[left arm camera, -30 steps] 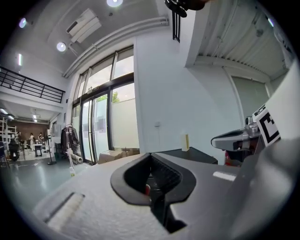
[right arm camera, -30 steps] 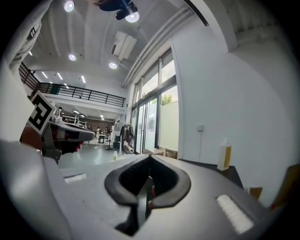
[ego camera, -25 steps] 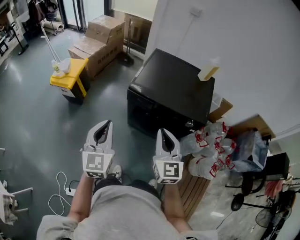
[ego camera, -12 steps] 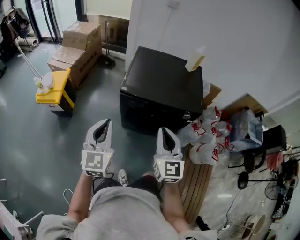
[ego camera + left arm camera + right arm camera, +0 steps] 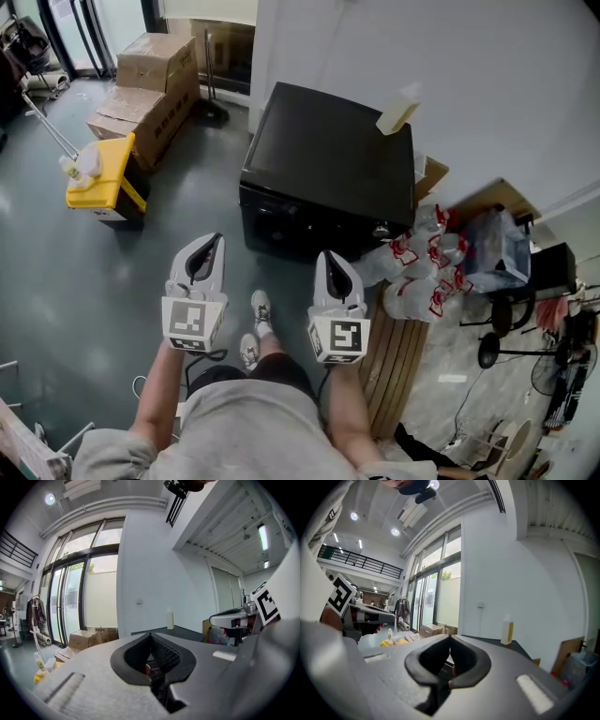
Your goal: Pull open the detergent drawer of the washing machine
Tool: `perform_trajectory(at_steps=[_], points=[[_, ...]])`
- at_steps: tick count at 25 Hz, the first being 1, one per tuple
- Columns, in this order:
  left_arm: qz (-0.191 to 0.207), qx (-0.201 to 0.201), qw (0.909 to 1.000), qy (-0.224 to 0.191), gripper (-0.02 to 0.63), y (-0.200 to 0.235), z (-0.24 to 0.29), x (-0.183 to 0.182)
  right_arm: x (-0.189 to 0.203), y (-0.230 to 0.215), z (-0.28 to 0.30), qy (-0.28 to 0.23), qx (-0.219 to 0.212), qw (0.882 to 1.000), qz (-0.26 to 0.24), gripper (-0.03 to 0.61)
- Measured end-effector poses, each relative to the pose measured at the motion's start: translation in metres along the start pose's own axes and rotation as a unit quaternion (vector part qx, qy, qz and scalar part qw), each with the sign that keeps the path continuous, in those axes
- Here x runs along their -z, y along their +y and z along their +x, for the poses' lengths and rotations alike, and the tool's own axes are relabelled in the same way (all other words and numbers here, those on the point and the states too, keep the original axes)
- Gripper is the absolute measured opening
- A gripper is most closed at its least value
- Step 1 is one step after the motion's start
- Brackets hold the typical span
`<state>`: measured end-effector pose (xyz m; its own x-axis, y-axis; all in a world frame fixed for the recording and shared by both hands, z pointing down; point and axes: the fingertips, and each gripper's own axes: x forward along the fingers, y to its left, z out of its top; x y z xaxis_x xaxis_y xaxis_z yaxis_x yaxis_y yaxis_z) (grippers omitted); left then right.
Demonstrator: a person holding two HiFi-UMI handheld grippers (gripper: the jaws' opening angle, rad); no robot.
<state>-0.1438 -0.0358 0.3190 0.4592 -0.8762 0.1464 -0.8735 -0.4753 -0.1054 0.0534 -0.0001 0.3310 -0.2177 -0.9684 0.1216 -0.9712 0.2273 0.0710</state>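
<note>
A black washing machine [image 5: 328,173] stands against the white wall, its front face turned toward me. A pale detergent bottle [image 5: 397,111] rests on its top at the back right. My left gripper [image 5: 208,247] is shut and empty, held short of the machine's front and to its left. My right gripper [image 5: 329,262] is shut and empty too, just below the machine's front right corner. In the left gripper view the machine's top [image 5: 187,632] shows beyond the closed jaws; in the right gripper view the bottle [image 5: 506,630] stands on it. The drawer itself is too dark to make out.
A pack of water bottles [image 5: 427,272] lies right of the machine beside a wooden slatted board [image 5: 394,361]. A yellow bin [image 5: 98,183] and cardboard boxes [image 5: 141,89] sit at the left. My feet [image 5: 255,328] stand on the grey floor. A cable [image 5: 155,384] trails at lower left.
I have stepped closer to the washing machine, which now sits nearer and more centred in the head view. Both grippers stayed shut and moved forward with me.
</note>
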Motion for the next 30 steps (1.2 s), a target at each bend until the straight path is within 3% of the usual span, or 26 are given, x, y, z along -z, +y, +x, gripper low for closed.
perform_trajectory(at_steps=[12,22,30], points=[[-0.01,0.012,0.9993,0.035,0.011,0.019,0.092,0.032,0.038,-0.032,0.08,0.033,-0.01,0.999,0.027,0.005],[-0.038,0.011,0.9947,0.095,0.011,0.04,0.167,0.102,0.116,-0.04,0.154,0.088,-0.035,0.994,0.056,0.005],[-0.051,0.012,0.9901,0.13,0.011,0.056,0.196,0.16,0.169,-0.036,0.182,0.118,-0.045,0.99,0.066,0.005]])
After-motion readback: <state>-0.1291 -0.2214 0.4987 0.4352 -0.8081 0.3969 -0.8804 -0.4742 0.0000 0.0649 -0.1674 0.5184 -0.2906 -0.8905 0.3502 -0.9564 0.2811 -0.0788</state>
